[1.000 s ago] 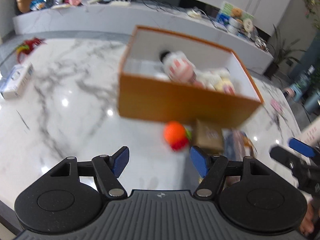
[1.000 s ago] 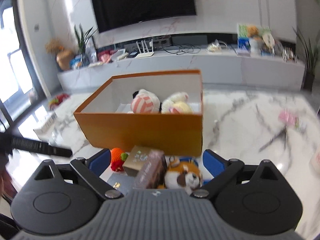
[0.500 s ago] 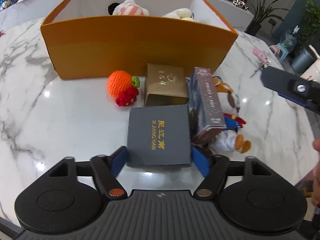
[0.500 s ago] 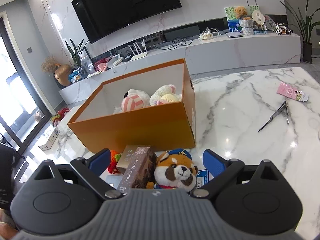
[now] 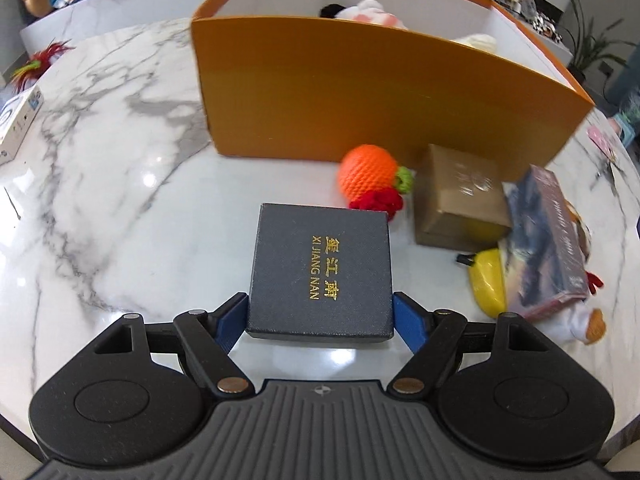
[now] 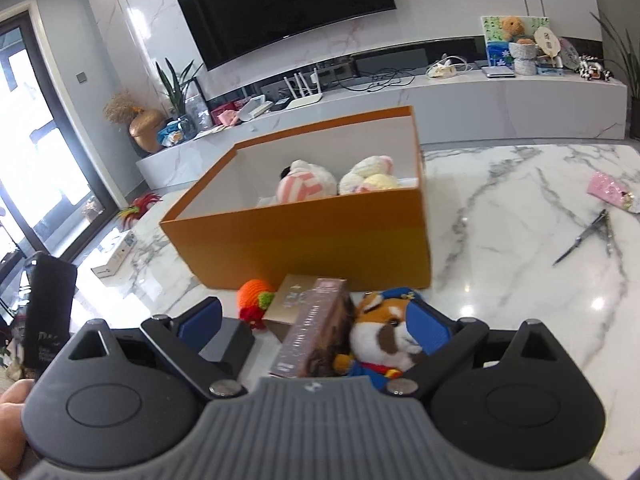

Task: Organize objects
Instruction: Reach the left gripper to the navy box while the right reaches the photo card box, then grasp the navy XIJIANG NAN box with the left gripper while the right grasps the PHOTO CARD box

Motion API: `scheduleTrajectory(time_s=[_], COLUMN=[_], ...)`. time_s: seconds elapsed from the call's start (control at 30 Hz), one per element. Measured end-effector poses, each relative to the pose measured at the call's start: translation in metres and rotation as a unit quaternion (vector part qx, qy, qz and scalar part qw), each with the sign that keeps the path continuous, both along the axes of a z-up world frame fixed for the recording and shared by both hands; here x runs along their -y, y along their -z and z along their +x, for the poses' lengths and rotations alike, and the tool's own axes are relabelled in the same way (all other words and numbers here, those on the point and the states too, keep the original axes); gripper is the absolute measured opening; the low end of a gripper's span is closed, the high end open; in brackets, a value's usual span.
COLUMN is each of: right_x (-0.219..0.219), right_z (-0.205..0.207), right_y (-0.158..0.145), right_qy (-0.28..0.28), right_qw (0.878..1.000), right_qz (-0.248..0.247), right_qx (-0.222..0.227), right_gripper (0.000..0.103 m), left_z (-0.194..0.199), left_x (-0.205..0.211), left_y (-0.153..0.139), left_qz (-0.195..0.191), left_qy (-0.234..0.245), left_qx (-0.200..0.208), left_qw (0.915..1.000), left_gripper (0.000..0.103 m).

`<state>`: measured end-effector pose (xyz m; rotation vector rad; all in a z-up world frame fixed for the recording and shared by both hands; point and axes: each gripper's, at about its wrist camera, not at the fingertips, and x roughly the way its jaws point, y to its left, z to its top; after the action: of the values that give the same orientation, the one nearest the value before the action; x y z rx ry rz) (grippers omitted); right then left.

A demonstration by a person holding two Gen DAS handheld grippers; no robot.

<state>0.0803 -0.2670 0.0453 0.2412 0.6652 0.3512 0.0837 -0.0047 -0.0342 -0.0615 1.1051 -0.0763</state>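
Jaws on my left gripper (image 5: pixel 320 316) had clamped the flat dark-blue square gift box with gold lettering (image 5: pixel 320 272) by its two sides. Half a second before, the blue pads only bracketed it. It looked lifted off the white marble worktop (image 5: pixel 100 200), so pick done, transfer next, I judged. Right gripper (image 6: pixel 316 320) hung released above the brown-and-white plush fox (image 6: pixel 380 336) and the long mauve carton (image 6: pixel 312 336), gripping nothing. Open orange cardboard bin (image 5: pixel 360 92) sat straight ahead with a tall near wall to clear. Bare worktop lay left. Crochet orange ball (image 5: pixel 368 174) and gold box (image 5: pixel 460 204) crowded the right.
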Motion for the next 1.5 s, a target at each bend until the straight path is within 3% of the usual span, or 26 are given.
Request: scheduleTrajectory(time_s=[0.13, 0.3, 0.33, 0.43, 0.7, 0.77, 1.2, 1.4, 1.5], right_x=[-0.012, -0.035, -0.037, -0.038, -0.053, -0.056, -0.063, -0.062, -0.061], right_z=[0.001, 0.002, 0.003, 0.007, 0.016, 0.019, 0.022, 0.023, 0.023], right_y=[0.005, 0.016, 0.017, 0.021, 0.033, 0.037, 0.043, 0.042, 0.042], right_qy=[-0.019, -0.021, -0.017, -0.010, 0.009, 0.011, 0.006, 0.007, 0.013], right_qw=[1.000, 1.000, 1.000, 1.000, 0.996, 0.995, 0.993, 0.993, 0.992], right_qz=[0.016, -0.022, -0.026, -0.018, -0.085, -0.095, -0.113, -0.113, -0.123], right_qx=[0.000, 0.001, 0.001, -0.003, -0.010, -0.013, -0.018, -0.018, -0.016], right_gripper=[0.098, 0.097, 0.094, 0.068, 0.068, 0.063, 0.061, 0.057, 0.044], left_z=[0.001, 0.013, 0.013, 0.016, 0.021, 0.024, 0.030, 0.029, 0.031], left_x=[-0.003, -0.005, -0.006, -0.006, -0.009, -0.011, -0.009, -0.015, -0.026], left_y=[0.001, 0.006, 0.006, 0.008, 0.011, 0.012, 0.013, 0.009, 0.005], left_qz=[-0.012, -0.005, -0.002, 0.011, 0.030, 0.033, 0.045, 0.030, -0.009], left_qy=[0.004, 0.006, 0.006, 0.009, 0.018, 0.017, 0.001, -0.009, -0.019], left_qx=[-0.002, 0.004, 0.006, 0.011, 0.031, 0.036, 0.045, 0.043, 0.036], left_qw=[0.9999, 1.0000, 1.0000, 0.9998, 0.9989, 0.9987, 0.9980, 0.9986, 0.9991], left_gripper=[0.091, 0.091, 0.091, 0.091, 0.091, 0.091, 0.096, 0.088, 0.088])
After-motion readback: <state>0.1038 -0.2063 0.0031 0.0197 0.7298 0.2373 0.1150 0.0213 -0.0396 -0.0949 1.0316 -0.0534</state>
